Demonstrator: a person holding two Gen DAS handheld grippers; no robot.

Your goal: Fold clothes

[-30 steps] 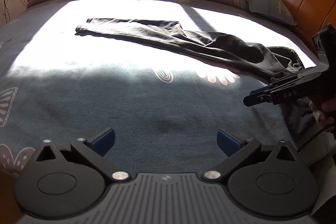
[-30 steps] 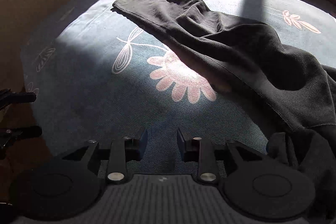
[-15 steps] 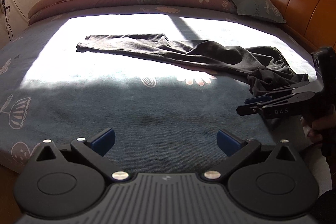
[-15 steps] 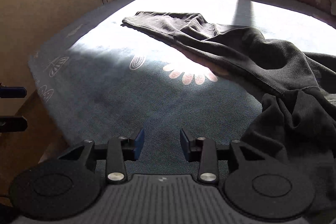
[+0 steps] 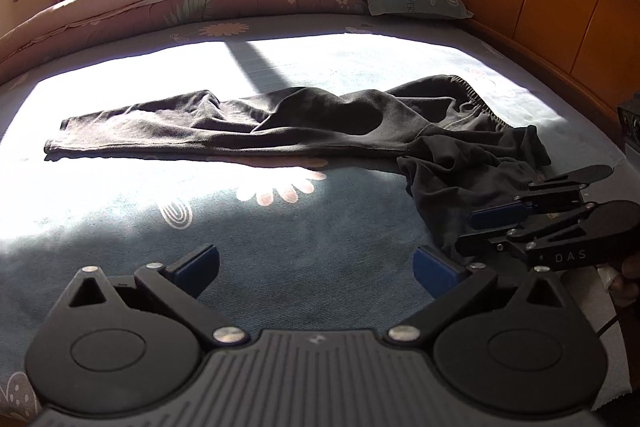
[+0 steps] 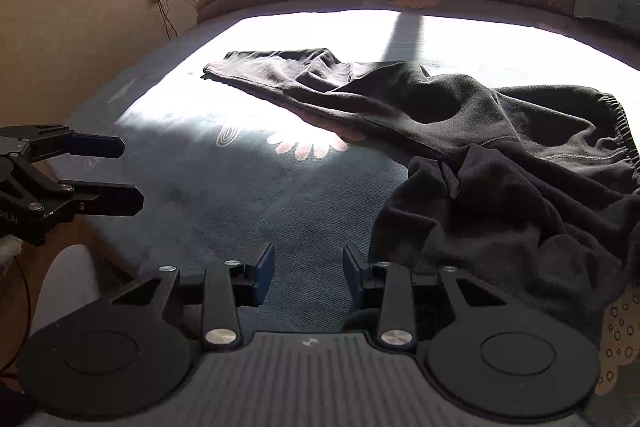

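One pair of soft, limp black cotton trousers [image 5: 304, 123] is seen ahead of both empty, parted hand-held grippers [image 5: 316, 267] [image 6: 308, 269]; the elastic waistband [image 6: 618, 123] is judged the surest hold.

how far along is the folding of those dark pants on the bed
Barely started. Done: the dark pants lie on the bed, one leg stretched flat toward the left, but the waistband end is bunched. In hand: nothing; the left gripper and right gripper are both open and empty, hovering at the near edge, the right one close to the crumpled part. Left: smoothing the bunched end and every fold.
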